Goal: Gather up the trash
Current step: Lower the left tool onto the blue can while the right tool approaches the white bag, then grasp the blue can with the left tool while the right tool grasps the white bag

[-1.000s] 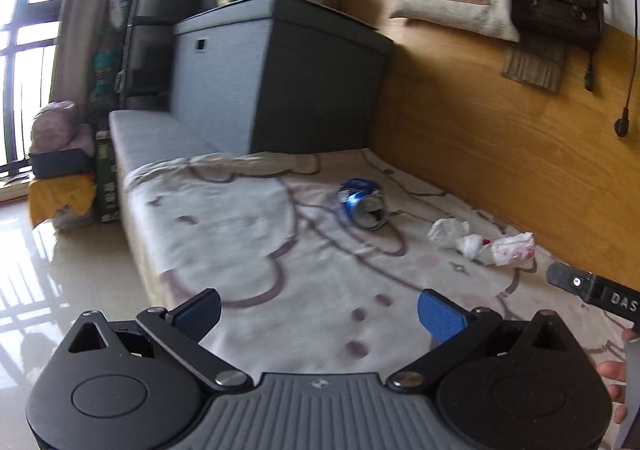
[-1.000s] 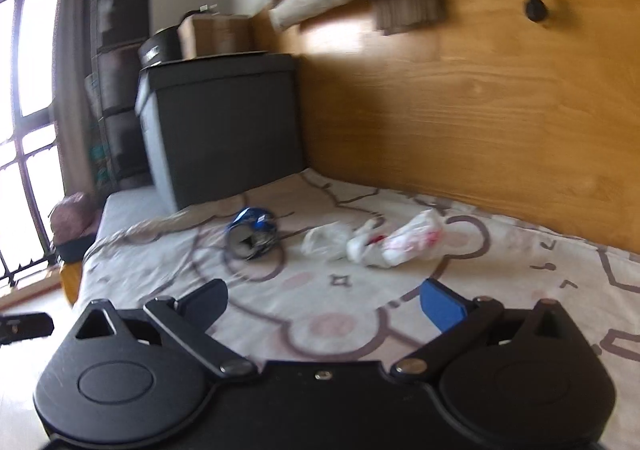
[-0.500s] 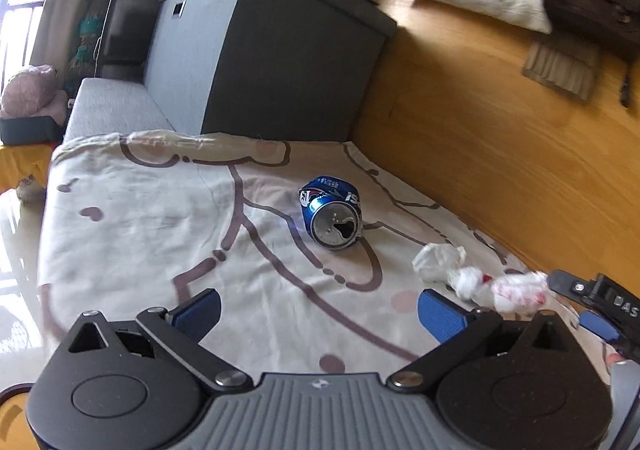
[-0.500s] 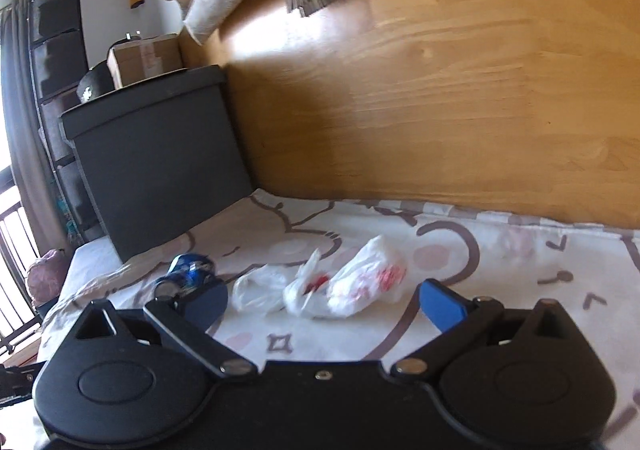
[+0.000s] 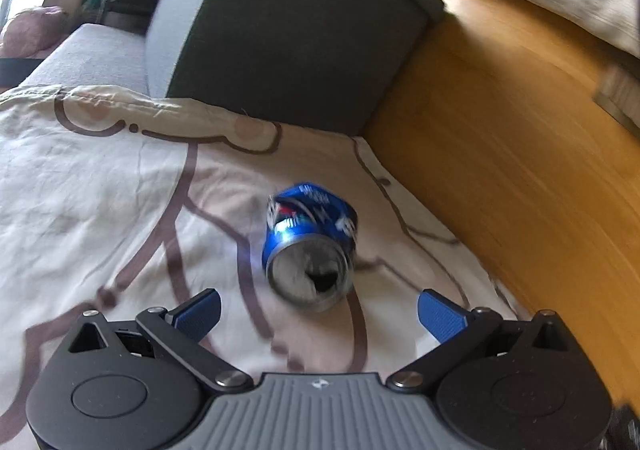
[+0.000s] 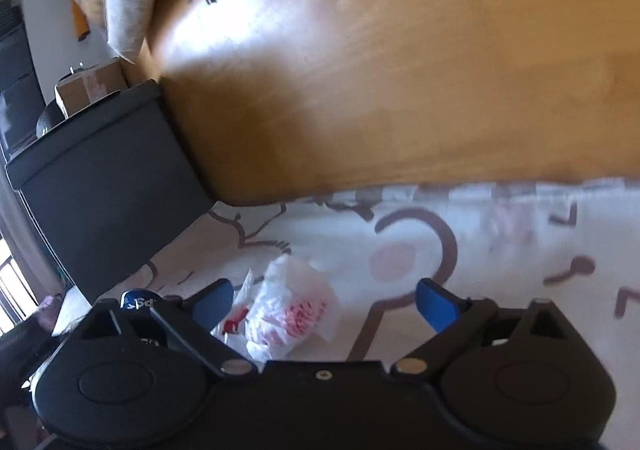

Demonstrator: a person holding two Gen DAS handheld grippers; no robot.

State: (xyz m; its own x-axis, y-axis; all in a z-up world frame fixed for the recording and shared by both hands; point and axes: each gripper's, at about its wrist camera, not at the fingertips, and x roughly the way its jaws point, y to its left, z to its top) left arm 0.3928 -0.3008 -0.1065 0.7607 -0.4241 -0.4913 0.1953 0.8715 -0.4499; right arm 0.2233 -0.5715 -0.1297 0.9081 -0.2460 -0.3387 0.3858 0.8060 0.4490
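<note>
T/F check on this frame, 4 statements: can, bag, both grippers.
1. The blue can lies on its side on the printed sheet. True.
2. The left gripper is shut on the can. False: its jaws stand wide, the can ahead and untouched.
3. The white plastic bag lies between the right gripper fingers. True; the jaws are closing, not yet pressing it.
4. The can stands on the dark storage box. False: it is on the sheet, in front of the box.

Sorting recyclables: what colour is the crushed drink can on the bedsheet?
Blue crushed drink can with a silver top; clearest in the left wrist view.
</note>
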